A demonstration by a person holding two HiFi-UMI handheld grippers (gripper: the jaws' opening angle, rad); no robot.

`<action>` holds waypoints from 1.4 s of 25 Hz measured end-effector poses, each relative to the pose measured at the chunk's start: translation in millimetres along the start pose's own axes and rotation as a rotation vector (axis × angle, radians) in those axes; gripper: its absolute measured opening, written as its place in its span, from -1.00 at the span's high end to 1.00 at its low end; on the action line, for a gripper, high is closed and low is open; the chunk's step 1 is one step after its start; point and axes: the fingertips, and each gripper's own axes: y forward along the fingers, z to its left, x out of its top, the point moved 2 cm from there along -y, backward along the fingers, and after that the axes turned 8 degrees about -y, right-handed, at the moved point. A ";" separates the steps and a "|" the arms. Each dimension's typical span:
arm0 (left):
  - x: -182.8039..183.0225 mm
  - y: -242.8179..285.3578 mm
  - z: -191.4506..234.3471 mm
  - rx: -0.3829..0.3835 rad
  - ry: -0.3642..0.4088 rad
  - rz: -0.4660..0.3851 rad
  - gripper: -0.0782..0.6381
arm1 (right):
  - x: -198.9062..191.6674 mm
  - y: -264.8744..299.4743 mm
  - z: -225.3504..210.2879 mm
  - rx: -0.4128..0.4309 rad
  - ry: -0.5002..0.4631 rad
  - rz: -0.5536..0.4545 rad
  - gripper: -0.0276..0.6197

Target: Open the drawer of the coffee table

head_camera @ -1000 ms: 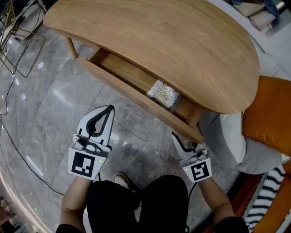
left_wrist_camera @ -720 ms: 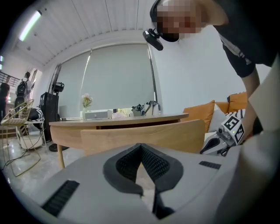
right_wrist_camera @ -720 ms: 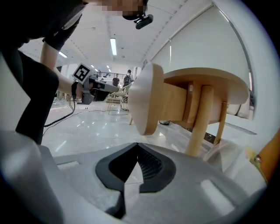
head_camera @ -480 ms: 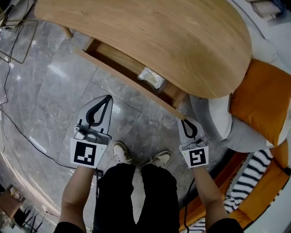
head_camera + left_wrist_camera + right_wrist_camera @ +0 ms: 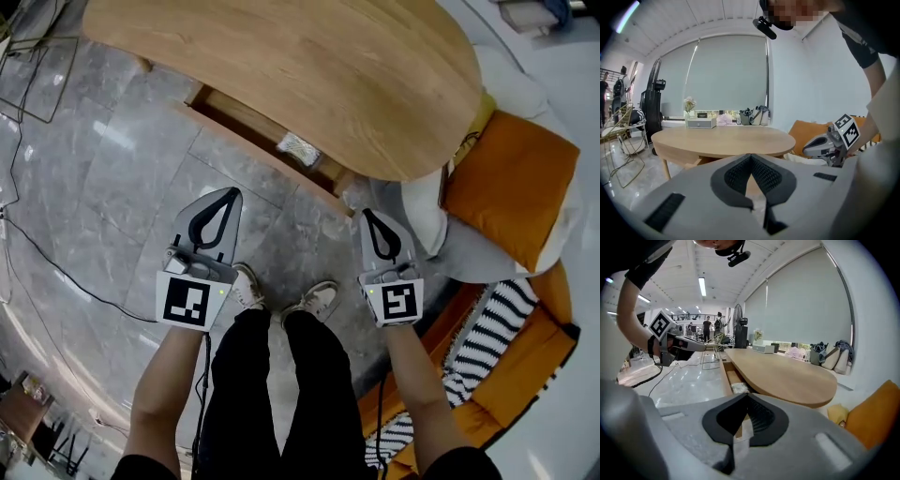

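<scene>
– Drawer (image 5: 246, 131): where does it stand?

– Pulled well out from under the tabletop (image 5: 309, 66) of the coffee table, on the side facing the person. Its inside is open to the head view, and a pale packet (image 5: 298, 148) lies in it towards the right end, partly under the tabletop's edge. I judge the opening to be done.

– And the tongs? Is either one on the drawer front?

– Neither. The left tongs (image 5: 226, 195) hang over the grey floor (image 5: 103, 187), well apart from the drawer. Their own view shows the two pads meeting at the tip, with nothing between them. The right tongs (image 5: 367, 215) sit nearer the drawer's right corner but clear of it. They too are closed and empty; through the hollow of their pads one sees only the drawer and the floor beyond.

– Why hold them that way?

– My guess is that there is nothing left to pull, so both are kept shut and held in front of the body, above the person's shoes (image 5: 319, 300). Both point towards the table, with a slight downward tilt.

– Any risk?

– Little. The open drawer juts into the walking space, so a step forward could knock it. The orange cushion (image 5: 506, 187) at the right lies clear of it.
</scene>
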 end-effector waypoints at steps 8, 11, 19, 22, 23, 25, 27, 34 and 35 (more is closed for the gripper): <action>74.0 -25.2 -13.2 0.008 0.007 -0.023 0.76 | 69.3 -20.3 -13.9 0.006 -0.020 0.096 0.90; 112.3 -37.3 -16.8 0.018 0.009 -0.042 0.76 | 109.1 -28.9 -22.8 -0.011 -0.007 0.086 0.90; 218.0 -61.6 -39.3 0.017 0.063 -0.114 0.76 | 219.7 -52.8 -47.7 -0.013 -0.038 0.014 0.90; 252.1 -73.7 -47.3 0.030 0.045 -0.134 0.76 | 271.2 -61.0 -57.5 -0.017 -0.060 -0.060 0.90; 260.7 -78.2 -49.1 0.040 0.037 -0.128 0.76 | 291.8 -62.6 -61.1 -0.018 -0.075 -0.115 0.90; 283.9 -87.0 -54.5 0.048 0.031 -0.140 0.76 | 324.2 -69.7 -67.5 -0.020 -0.092 -0.178 0.90; 310.5 -97.9 -60.5 0.048 0.035 -0.165 0.76 | 345.5 -81.7 -70.0 -0.022 -0.076 -0.157 0.90; 402.4 -151.0 -85.5 0.054 0.049 -0.256 0.76 | 436.6 -133.3 -74.2 -0.038 -0.097 -0.227 0.90; 415.6 -160.3 -89.2 0.059 0.052 -0.266 0.76 | 444.1 -140.7 -75.5 -0.042 -0.100 -0.212 0.90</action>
